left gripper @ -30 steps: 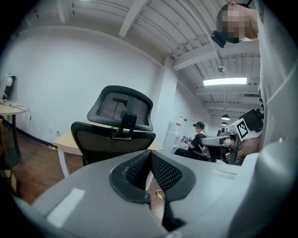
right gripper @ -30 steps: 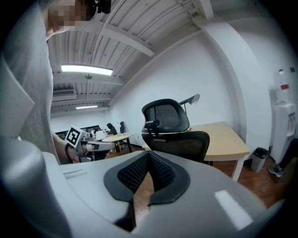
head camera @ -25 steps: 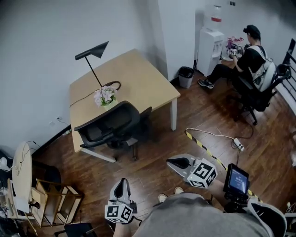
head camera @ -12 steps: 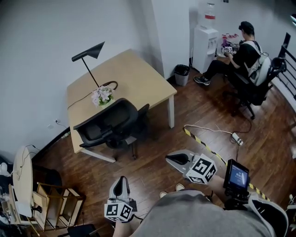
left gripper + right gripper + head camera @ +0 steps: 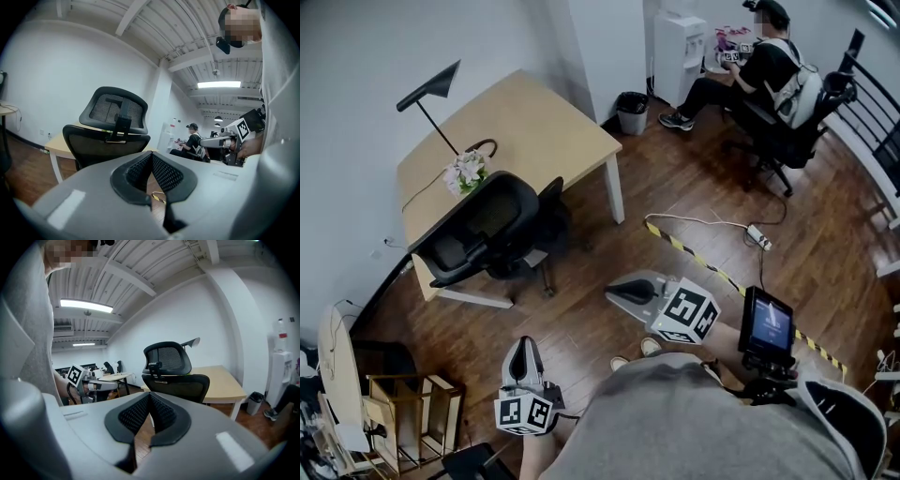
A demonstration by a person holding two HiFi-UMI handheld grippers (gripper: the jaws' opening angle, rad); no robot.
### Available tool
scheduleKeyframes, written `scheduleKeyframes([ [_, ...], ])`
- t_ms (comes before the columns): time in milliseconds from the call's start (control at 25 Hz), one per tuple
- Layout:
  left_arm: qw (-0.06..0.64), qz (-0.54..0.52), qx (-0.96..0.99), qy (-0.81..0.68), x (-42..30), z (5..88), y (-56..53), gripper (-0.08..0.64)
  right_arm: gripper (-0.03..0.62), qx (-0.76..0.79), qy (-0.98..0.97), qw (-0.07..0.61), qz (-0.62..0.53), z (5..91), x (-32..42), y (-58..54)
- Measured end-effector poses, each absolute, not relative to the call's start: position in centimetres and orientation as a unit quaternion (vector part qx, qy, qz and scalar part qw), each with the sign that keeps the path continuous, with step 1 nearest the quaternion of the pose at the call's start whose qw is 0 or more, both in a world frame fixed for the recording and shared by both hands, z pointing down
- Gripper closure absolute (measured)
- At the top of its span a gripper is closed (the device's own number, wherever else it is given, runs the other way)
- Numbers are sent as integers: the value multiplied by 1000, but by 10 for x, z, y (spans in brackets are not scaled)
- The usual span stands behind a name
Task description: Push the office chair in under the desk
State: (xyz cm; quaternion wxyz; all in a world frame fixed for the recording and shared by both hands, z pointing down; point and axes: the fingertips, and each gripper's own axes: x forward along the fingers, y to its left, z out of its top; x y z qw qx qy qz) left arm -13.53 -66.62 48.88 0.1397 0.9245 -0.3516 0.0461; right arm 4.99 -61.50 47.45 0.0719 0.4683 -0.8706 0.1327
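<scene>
I find the left gripper (image 5: 523,349) clenched, pads together with nothing between them. The right gripper (image 5: 614,292) is likewise clenched and empty. Both are held above the wooden floor (image 5: 581,272) and point toward the office chair (image 5: 483,234), which stands well ahead of them, touched by neither. Its backrest faces the grippers. Beyond it lies the desk (image 5: 534,122), with the chair at its near edge.
</scene>
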Motion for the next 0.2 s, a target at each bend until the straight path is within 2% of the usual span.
scheduleKeyframes([
  [200, 141, 51, 924, -351, -130, 486, -673, 557, 588, 469, -870, 70, 137, 477, 51, -621],
])
